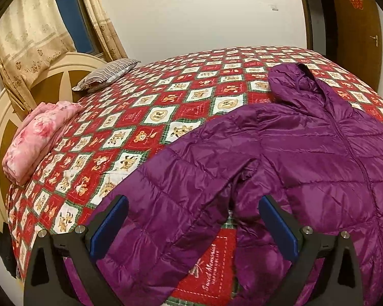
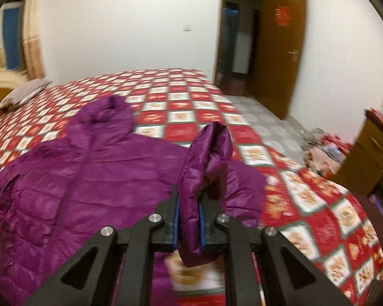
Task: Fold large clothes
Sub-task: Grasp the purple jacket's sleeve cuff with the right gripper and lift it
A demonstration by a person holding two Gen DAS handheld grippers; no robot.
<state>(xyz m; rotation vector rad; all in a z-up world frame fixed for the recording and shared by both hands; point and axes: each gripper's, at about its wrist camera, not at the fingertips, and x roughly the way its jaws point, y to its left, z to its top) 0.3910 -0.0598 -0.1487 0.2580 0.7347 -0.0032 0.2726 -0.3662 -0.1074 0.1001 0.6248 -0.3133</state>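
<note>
One sleeve (image 2: 206,158) pinched in your R tool (image 2: 189,219); L tool (image 1: 194,227) wide. Jacket (image 1: 319,158) is light, slippery — grip cuffs.

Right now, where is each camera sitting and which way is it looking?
Left wrist: sits on the left gripper, looking down over its open fingers at a sleeve of the purple jacket on the bed.
Right wrist: sits on the right gripper, shut on the other purple sleeve, facing the open door.
Both show the jacket, bed, pillow and door; only gripper fingers, no hand.
</note>
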